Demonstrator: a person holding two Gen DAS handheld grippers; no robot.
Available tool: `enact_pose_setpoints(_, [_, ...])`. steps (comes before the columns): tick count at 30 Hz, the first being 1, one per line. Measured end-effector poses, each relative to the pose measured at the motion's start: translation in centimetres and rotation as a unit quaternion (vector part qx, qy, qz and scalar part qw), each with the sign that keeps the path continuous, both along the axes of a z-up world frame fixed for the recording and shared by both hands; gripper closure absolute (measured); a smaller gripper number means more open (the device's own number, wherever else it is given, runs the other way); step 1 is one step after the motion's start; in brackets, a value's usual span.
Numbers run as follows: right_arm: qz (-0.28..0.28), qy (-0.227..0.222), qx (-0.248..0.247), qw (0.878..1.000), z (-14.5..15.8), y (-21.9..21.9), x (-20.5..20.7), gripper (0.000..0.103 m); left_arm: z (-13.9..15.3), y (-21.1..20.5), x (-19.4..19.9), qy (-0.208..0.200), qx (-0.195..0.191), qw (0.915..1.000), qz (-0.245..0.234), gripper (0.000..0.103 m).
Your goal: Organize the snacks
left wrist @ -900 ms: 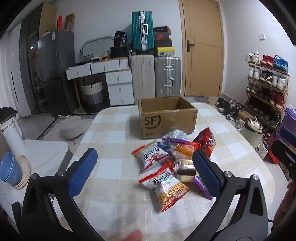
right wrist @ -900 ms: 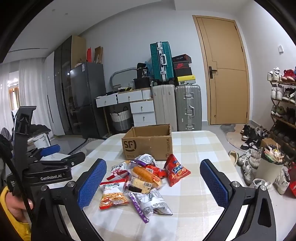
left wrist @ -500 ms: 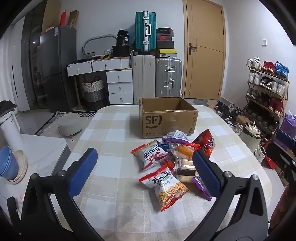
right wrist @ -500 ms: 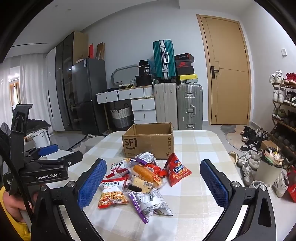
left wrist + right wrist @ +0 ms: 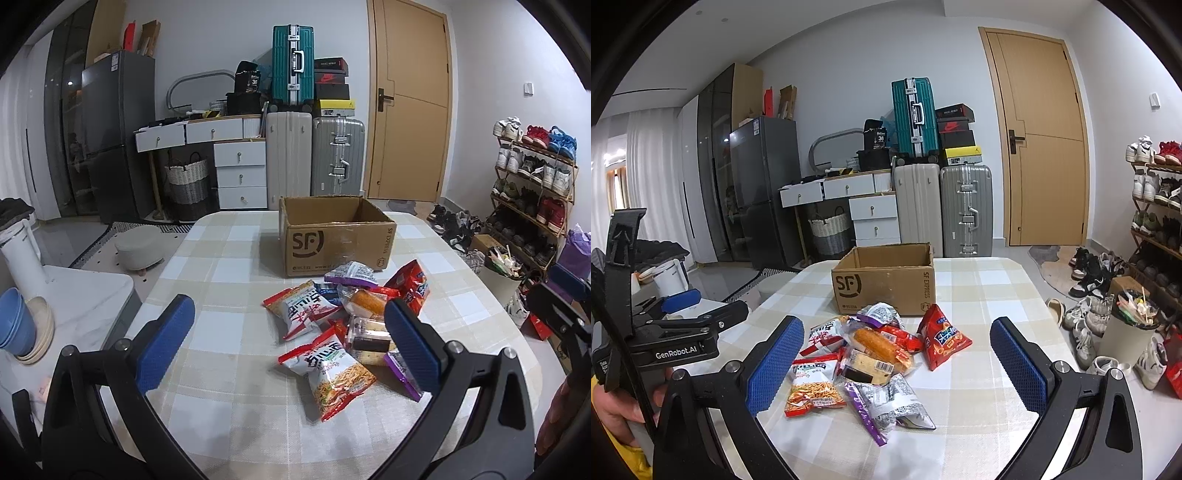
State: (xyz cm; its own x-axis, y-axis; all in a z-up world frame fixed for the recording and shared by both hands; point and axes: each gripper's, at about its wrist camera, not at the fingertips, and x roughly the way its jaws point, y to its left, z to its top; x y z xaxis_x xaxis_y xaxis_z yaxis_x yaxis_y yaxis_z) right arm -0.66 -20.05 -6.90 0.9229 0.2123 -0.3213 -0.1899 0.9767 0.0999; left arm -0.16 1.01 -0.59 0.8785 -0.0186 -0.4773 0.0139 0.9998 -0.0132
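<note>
Since a moment ago both of my views have tipped slightly, so the door and suitcases sit lower in each; the snacks themselves have not shifted. My left gripper (image 5: 288, 347) hangs above the near part of the table with its jaws spread as wide as they go and nothing between the pads. My right gripper (image 5: 897, 363) is the same: fully spread, empty, held over the table edge.

Between my left fingers I see the snack pile (image 5: 347, 325) lying on the checked tablecloth (image 5: 221, 266). Nearest me is a red-and-white packet of crisp sticks (image 5: 330, 373), and beside it a wrapped cake slice (image 5: 369, 338). A red chip bag (image 5: 942, 338) lies at the right side of the pile, and a silver-and-purple packet (image 5: 890, 404) lies closest in my right view.

Just behind the pile stands the open cardboard box (image 5: 336, 236), upright, its flaps up; I cannot see its floor.

Beyond the table, a teal suitcase (image 5: 914, 116) stands on top of two pale ones, next to the wooden door (image 5: 1039, 140). My left hand (image 5: 617, 402) shows at the edge of my right view, gripping its handle.
</note>
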Motion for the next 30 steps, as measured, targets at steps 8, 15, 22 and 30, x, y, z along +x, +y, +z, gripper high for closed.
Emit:
enact_pose_setpoints(8, [-0.005, -0.007, -0.001, 1.0, 0.3, 0.1, -0.2, 0.0, -0.1, 0.0, 0.0, 0.0, -0.005, 1.0, -0.004, 0.001])
enact_pose_setpoints(15, [-0.009, -0.011, -0.001, 1.0, 0.6, 0.1, -0.5, 0.0, -0.1, -0.1, -0.1, 0.001, -0.005, 1.0, -0.003, 0.001])
enact_pose_setpoints(22, [-0.007, -0.011, 0.0, 1.0, 0.6, 0.1, -0.6, 0.0, -0.4, 0.6, -0.1, 0.008, -0.011, 0.9999, 0.002, 0.001])
enact_pose_setpoints(30, [-0.004, -0.007, 0.001, 1.0, 0.4, 0.0, -0.7, 0.0, -1.0, 1.0, 0.2, 0.015, -0.013, 0.9998, 0.003, 0.001])
